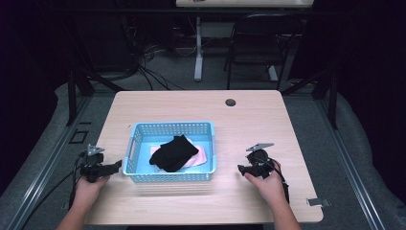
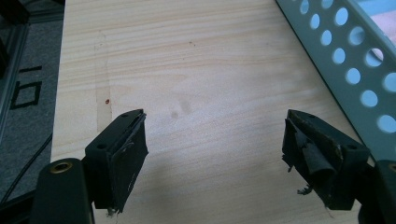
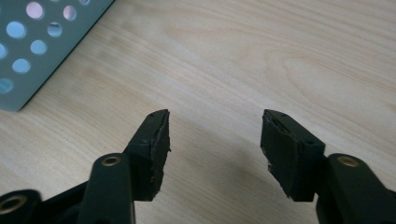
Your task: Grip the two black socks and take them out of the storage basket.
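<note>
A light blue perforated basket (image 1: 139, 132) stands on the wooden table (image 1: 249, 120), holding a black garment (image 1: 173, 153) that lies over a pink one (image 1: 200, 158). My left gripper (image 1: 117, 165) rests just left of the basket, its jaws wide apart over bare wood (image 2: 215, 135), with the basket wall (image 2: 345, 60) at the right. On the other side, my right gripper (image 1: 239, 168) sits right of the basket, open over bare wood (image 3: 215, 126). The basket corner (image 3: 28, 56) appears at the upper left of the right gripper view.
A dark round grommet (image 1: 230, 102) sits near the table's far edge. A black chair (image 1: 261, 43) and a white desk leg (image 1: 198, 48) stand behind the table. A small metal clip (image 1: 318, 201) lies at the front right corner. Cables trail on the floor at the left.
</note>
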A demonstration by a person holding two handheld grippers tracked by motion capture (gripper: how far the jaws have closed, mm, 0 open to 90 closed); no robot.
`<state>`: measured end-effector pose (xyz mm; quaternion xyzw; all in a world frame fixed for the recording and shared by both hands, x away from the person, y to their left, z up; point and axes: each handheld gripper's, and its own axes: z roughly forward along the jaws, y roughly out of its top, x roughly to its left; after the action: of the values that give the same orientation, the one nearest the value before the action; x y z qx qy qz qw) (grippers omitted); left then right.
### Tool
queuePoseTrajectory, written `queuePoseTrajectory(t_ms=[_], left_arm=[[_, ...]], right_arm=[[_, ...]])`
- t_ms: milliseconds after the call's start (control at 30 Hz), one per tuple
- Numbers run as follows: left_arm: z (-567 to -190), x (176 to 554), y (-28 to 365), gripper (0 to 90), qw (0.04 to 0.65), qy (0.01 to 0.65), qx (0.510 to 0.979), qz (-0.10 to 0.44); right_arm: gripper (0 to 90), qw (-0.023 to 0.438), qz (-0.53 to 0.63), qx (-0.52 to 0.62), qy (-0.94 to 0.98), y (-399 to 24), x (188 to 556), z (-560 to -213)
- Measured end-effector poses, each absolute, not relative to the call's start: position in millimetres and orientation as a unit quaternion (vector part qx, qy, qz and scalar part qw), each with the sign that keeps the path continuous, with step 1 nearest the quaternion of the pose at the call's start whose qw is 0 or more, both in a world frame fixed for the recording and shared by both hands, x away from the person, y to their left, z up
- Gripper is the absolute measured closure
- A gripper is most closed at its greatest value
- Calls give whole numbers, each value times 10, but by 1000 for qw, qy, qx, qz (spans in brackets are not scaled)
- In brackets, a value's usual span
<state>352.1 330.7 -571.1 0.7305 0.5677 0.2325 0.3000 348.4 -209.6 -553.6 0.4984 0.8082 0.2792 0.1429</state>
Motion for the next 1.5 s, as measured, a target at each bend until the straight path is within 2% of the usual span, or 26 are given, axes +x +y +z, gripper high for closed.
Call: queuePoseTrajectory(t_ms=[233,433,867,1233,1500], left_arm=[[-5710,3521,3310,219,300,568,730,233],[-5703,3517,3306,219,300,566,731,234],[-5695,3505,3302,219,299,564,733,236],[-5690,3505,3304,219,300,565,732,236],[-5689,3503,3303,219,300,564,732,235]], right_arm=[[496,182,247,482,820,-2096,3450,-5528],[493,180,234,482,825,-2052,3437,-5544],[527,100,276,491,821,-2028,3491,-5408],[526,66,260,467,842,-1968,3695,-4909],[525,59,252,442,859,-1889,3775,-4539]])
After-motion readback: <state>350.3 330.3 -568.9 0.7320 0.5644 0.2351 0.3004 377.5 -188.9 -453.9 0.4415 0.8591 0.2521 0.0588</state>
